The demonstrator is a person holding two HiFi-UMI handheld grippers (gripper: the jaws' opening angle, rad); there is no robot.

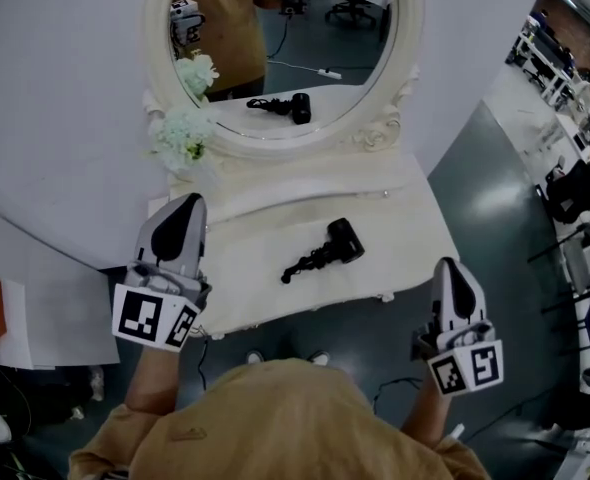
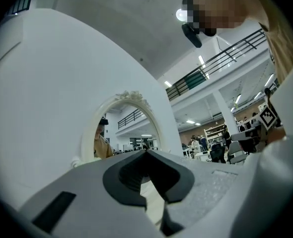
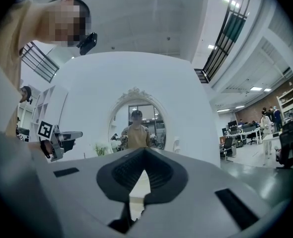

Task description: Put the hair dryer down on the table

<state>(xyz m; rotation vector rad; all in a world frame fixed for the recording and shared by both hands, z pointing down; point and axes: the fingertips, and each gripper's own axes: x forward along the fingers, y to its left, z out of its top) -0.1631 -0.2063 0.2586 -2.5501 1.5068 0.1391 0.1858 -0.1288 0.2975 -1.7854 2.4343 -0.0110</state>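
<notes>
A black hair dryer lies on its side on the white vanity table, near the middle, with its folded cord trailing to the left. No gripper touches it. My left gripper hovers over the table's left front part, to the left of the dryer, jaws shut and empty. In the left gripper view its tips meet. My right gripper hangs just off the table's right front corner, also shut with nothing in it. Its tips meet in the right gripper view, pointing toward the mirror.
An oval mirror in an ornate white frame stands at the back of the table and reflects the dryer. White flowers sit at the mirror's lower left. Grey floor and a cable lie below the table's front edge. Office desks and chairs are at far right.
</notes>
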